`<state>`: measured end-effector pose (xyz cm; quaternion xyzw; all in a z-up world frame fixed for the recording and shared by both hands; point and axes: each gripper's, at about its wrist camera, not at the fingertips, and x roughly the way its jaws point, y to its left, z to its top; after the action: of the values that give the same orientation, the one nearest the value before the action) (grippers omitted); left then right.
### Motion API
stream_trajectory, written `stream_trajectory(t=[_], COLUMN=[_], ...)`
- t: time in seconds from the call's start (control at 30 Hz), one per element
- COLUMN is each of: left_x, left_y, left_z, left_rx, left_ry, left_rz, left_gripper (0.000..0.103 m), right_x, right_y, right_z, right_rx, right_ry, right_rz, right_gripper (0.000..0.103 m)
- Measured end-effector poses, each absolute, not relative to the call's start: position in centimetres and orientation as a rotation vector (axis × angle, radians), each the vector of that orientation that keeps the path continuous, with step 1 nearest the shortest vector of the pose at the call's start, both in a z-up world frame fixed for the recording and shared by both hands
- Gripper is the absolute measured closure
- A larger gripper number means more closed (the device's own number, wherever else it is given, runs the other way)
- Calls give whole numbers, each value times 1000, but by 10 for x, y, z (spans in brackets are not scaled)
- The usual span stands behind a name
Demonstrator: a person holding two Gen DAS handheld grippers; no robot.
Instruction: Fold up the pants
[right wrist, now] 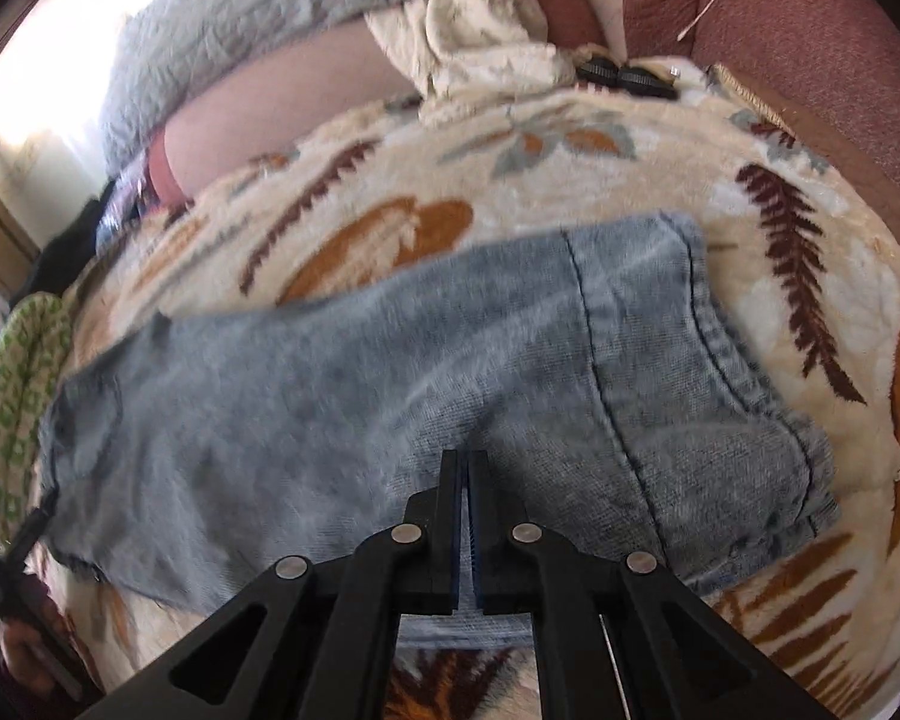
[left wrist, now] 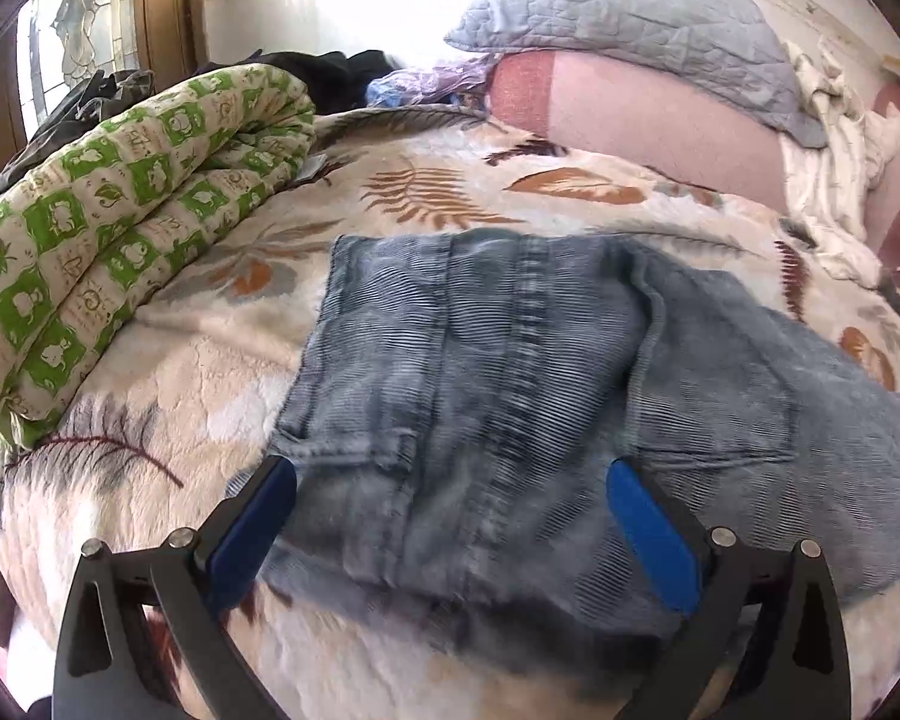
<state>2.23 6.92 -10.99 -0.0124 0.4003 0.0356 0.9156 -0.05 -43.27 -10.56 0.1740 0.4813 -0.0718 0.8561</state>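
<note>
- Pants (left wrist: 510, 372), blue-grey denim, lie on the leaf-print blanket (left wrist: 168, 360) covering the bed, roughly mid-scene; waist and back-pocket end sits to the left, leg end runs off to the right.
- Already look doubled leg-over-leg, judging by the single narrow strip in the right wrist view (right wrist: 390, 372); the hem end (right wrist: 750, 420) is far-right there.
- Left gripper (left wrist: 450, 510) hovers over the waist area near the bed's near edge, jaws spread wide, blue pads either side of the centre seam; nothing clamped between them.
- Right gripper (right wrist: 465, 480) has its jaws pressed together; a pale sliver of cloth shows in the slit between the pads, so it reads as pinching the near edge of the pants, mid-leg. Motion blur makes it hard to be certain how much fabric is caught.
- Step in hand, my guess: taking hold for the next crosswise fold, right side gripped, left side not yet.
- Next move likely calls for the left gripper to drop and close on the waistband edge, or pin it, while the right carries the leg end over toward the waist.
- Watch for: thick denim slipping from a thin pinch; plush blanket snagging in the jaws along with the cloth.
- Green-patterned rolled quilt (left wrist: 120, 228) sits far-left, grey pillow (left wrist: 618, 18) at the far side; both well apart from the pants.
</note>
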Motion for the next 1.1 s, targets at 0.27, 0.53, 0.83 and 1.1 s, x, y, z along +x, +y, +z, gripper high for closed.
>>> stream_trajectory(t=[0.27, 0.53, 0.83, 1.1], left_x=[8, 11, 29, 38], left_y=[3, -58, -100, -117], left_z=[-76, -84, -115, -134], left_rx=[131, 225, 283, 335], left_ry=[777, 872, 988, 1025], left_rz=[-21, -146, -199, -161], left_gripper=[0, 0, 0, 0], right_x=[-12, -32, -43, -51], right_y=[-438, -454, -466, -481], right_z=[-112, -116, -119, -95], right_rx=[391, 505, 571, 594], right_ry=[1056, 1083, 1065, 930], right_rz=[-120, -70, -23, -92], right_gripper=[99, 99, 99, 97])
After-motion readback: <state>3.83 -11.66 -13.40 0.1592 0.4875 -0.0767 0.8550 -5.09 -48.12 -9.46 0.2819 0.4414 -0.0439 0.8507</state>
